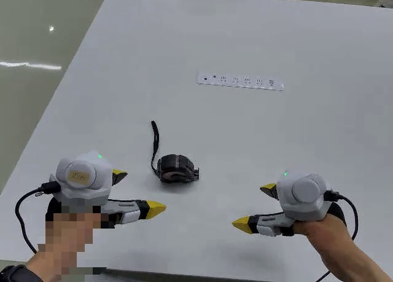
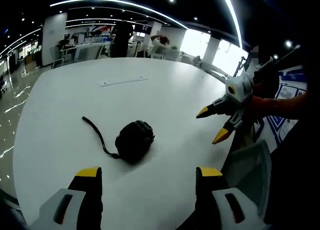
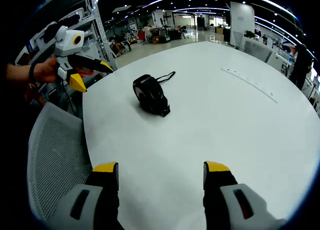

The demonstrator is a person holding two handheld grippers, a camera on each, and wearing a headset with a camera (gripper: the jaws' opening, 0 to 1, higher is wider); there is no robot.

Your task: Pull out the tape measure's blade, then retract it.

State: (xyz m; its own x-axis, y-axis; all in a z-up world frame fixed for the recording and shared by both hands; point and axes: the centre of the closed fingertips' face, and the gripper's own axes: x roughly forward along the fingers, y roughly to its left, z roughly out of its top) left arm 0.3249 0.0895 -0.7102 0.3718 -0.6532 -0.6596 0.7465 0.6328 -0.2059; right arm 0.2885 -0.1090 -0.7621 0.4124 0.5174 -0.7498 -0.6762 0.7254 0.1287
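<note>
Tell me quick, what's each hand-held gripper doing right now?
Left hand-held gripper: open, holding nothing.
Right hand-held gripper: open, holding nothing.

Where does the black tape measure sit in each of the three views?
Head view: the black round tape measure lies near centre.
Left gripper view: tape measure just left of centre.
Right gripper view: tape measure just above centre.
Shared landmark: long white power strip beyond it.

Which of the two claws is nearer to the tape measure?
The left claw: it is close beside the tape measure, while the right claw is farther off.
</note>
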